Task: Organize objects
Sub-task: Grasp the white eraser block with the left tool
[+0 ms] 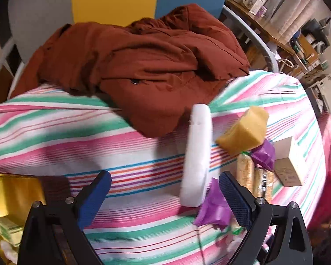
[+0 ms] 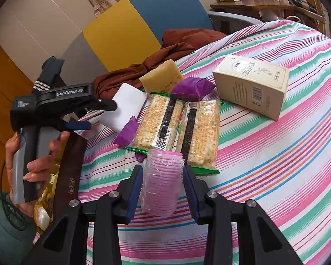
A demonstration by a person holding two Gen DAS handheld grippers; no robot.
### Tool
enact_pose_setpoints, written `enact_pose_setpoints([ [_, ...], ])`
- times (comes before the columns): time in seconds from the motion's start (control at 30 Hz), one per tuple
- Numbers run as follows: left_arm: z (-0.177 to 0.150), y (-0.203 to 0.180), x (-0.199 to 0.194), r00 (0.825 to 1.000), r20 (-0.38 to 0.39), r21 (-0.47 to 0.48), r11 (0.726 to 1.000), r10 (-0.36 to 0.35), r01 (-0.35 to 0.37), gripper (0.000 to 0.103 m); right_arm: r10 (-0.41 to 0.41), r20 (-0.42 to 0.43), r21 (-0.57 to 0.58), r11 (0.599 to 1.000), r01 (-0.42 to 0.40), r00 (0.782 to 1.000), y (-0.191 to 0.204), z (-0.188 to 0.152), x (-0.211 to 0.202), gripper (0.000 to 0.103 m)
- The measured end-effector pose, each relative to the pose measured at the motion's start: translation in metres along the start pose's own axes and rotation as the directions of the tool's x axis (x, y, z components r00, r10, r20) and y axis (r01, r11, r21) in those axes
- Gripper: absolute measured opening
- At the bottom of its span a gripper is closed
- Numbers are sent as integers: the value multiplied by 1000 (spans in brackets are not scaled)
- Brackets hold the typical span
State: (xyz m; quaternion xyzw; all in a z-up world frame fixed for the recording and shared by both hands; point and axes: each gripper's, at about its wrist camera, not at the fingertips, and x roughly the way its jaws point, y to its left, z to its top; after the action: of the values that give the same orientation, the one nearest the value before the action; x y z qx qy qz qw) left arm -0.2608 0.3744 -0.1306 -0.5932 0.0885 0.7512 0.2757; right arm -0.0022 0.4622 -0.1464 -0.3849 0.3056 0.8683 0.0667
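Right hand-held gripper (image 2: 163, 187): blue pads clenched on a pink ribbed plastic hair roller (image 2: 162, 181), one pad on each side. The roller sits low over the pink, green and white striped cloth of the surface (image 2: 275, 154), just in front of the near ends of the two clear-wrapped rice cracker packs (image 2: 176, 128); I can't tell whether it touches the cloth.

Left hand-held gripper (image 1: 165, 198): released, jaws wide, nothing between the pads. It points down at the striped cloth. The white foam block (image 1: 197, 154) lies just inside its right-hand pad in the left wrist view, not gripped. A crumpled purple wrapper (image 1: 214, 207) sits at that same pad. In the right wrist view a hand (image 2: 33, 161) holds this hand-held gripper by its grey handle, left of the cracker packs.

Relative to the cracker packs: yellow sponge block (image 2: 161, 76) and a second purple wrapper (image 2: 192, 88) just behind them, cream cardboard box (image 2: 251, 88) behind and to the right, rust-brown jacket (image 1: 139, 66) further back at the cloth's edge.
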Motion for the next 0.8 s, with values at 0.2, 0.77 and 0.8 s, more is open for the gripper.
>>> enact_pose_setpoints([
  [0.2,3,-8,12,1000,-27,19,1000,2,-1,68,3,7,-12,1000,-3,1000,1,0,-1,37],
  [0.77,-10,-27,10,1000,9,113,993,23,-24,29,4,11,-24,1000,-4,1000,1,2,2,37],
  [0.8,-10,-27,9,1000,13,115,993,25,-26,28,8,13,-14,1000,-8,1000,0,2,2,37],
])
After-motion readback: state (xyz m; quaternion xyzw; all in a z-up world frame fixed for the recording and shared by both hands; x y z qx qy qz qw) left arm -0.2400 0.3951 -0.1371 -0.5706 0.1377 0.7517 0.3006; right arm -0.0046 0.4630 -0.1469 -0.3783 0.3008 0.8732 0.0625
